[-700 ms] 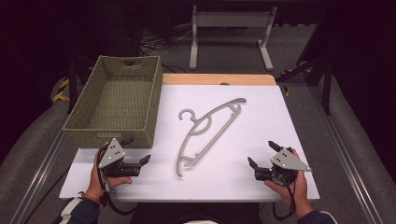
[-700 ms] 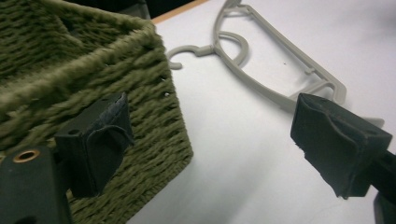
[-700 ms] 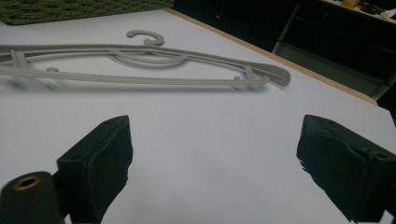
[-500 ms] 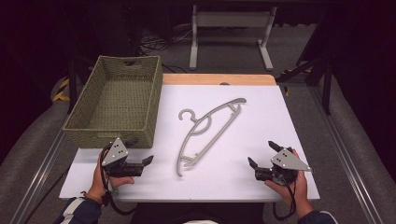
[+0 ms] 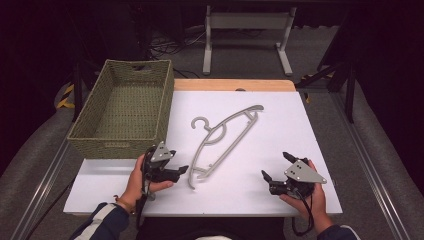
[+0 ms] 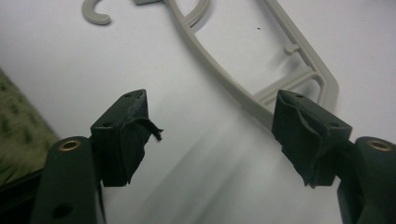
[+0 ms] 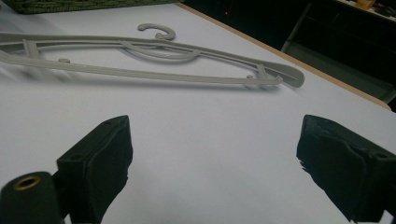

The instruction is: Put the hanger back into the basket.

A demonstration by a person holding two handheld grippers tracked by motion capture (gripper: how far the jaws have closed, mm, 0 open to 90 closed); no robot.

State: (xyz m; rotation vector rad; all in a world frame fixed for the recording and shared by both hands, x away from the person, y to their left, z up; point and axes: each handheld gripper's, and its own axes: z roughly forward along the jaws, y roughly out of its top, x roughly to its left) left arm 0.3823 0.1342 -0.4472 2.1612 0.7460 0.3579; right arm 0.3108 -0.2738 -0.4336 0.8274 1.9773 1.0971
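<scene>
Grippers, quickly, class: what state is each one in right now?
Left gripper: open, holding nothing; its tips sit beside the hanger end.
Right gripper: open, holding nothing, apart from the hanger.

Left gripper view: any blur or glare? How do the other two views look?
Left gripper view: the left tongs are sharp, a soft glare streak crosses the white table, and the hanger is slightly soft. Right gripper view: the right tongs look soft and the hanger's left end smears. High view: the tabletop is evenly lit, the surroundings dark, and the basket is readable.
</scene>
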